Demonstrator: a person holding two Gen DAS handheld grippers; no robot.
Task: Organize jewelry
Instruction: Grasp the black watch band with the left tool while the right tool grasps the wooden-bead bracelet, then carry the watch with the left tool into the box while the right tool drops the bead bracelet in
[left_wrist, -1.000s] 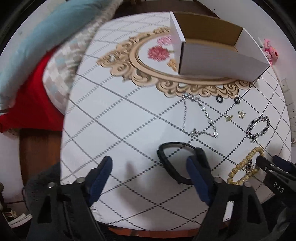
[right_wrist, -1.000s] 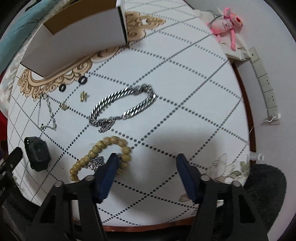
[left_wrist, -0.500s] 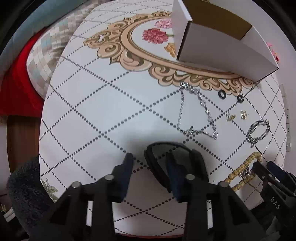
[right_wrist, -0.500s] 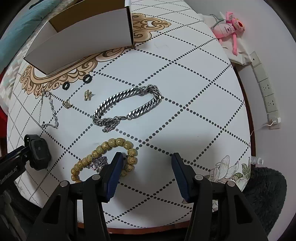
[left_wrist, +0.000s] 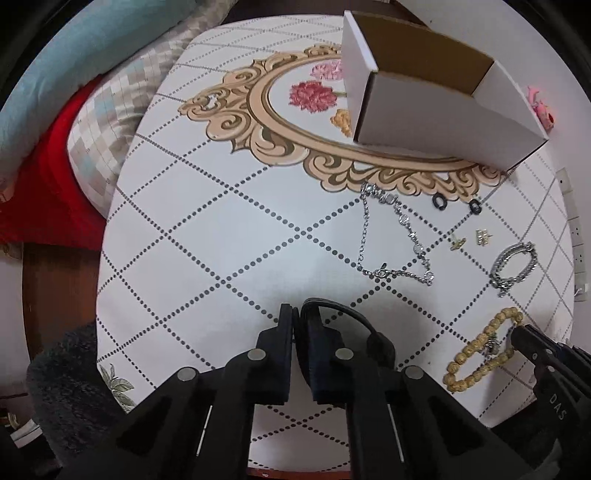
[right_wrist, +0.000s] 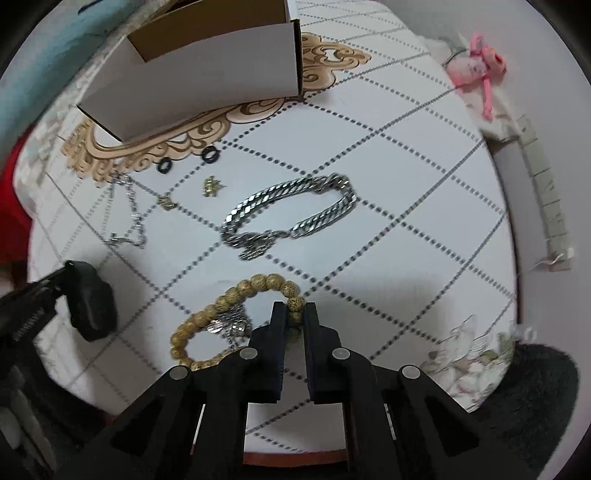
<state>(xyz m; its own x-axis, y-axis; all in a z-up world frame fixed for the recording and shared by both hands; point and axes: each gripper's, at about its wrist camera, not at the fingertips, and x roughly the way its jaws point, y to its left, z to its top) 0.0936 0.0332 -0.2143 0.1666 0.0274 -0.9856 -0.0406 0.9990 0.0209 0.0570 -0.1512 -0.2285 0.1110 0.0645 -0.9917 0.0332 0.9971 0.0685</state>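
Observation:
My left gripper (left_wrist: 297, 317) is shut on the strap of a black watch (left_wrist: 347, 317), which also shows in the right wrist view (right_wrist: 92, 306). My right gripper (right_wrist: 295, 312) is shut on a tan bead bracelet (right_wrist: 221, 299), which also shows in the left wrist view (left_wrist: 480, 350). A heavy silver chain bracelet (right_wrist: 295, 214) lies beyond it. A thin silver chain (left_wrist: 391, 236), two black rings (left_wrist: 439, 201) and two small gold earrings (left_wrist: 458, 242) lie near an open white cardboard box (left_wrist: 436, 118).
The round table (left_wrist: 221, 229) has a white dotted-diamond cloth with a gold ornamental print. Pillows and red fabric (left_wrist: 44, 177) lie off its left edge. A pink toy (right_wrist: 480, 66) and a power strip (right_wrist: 546, 195) sit beyond the right edge.
Both grippers have closed: the left on the black watch strap, the right on the bead bracelet. Both moved forward slightly over the table.

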